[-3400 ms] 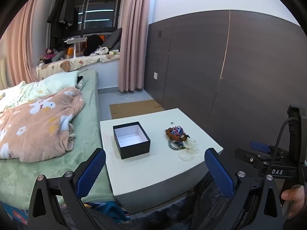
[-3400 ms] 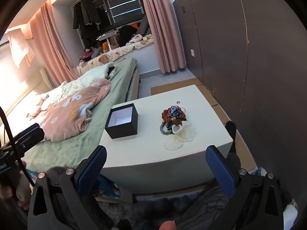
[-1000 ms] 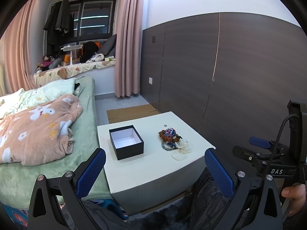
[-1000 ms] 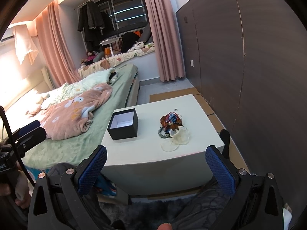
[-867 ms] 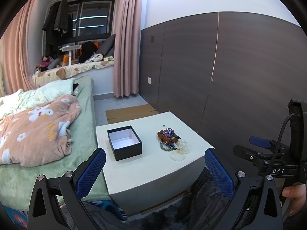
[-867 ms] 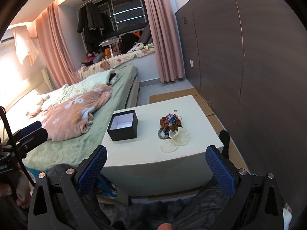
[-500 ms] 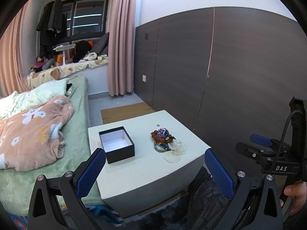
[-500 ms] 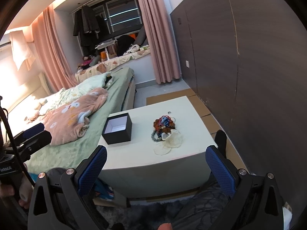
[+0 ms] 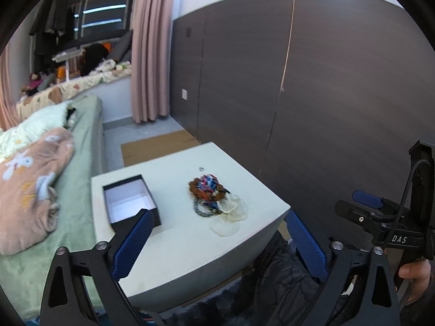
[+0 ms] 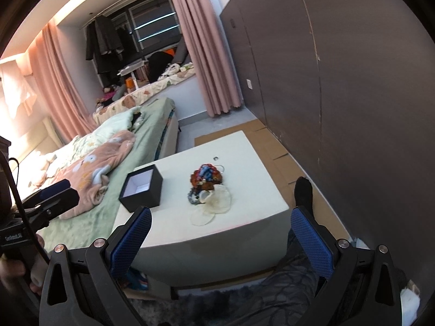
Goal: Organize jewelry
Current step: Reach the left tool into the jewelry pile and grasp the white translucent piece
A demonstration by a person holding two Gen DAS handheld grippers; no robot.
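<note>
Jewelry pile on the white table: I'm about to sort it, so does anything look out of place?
Yes. The jewelry pile is a tangled heap, and one small ring lies apart behind it. The black box stands open and empty.

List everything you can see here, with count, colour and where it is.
table: one, white, beside the bed.
box: one, black with white inside, open and empty, table's left part.
jewelry pile: one tangle, red, blue and brown beads, table's middle.
translucent pouches: apparently two, whitish, touching the pile's near side.
ring: one, small, behind the pile.
bed: one, green sheet, peach blanket, left.
curtain: pink, by the window.
wall panel: dark brown, right.
left gripper: blue fingers closing, nothing between them.
right gripper: blue fingers open, empty.
</note>
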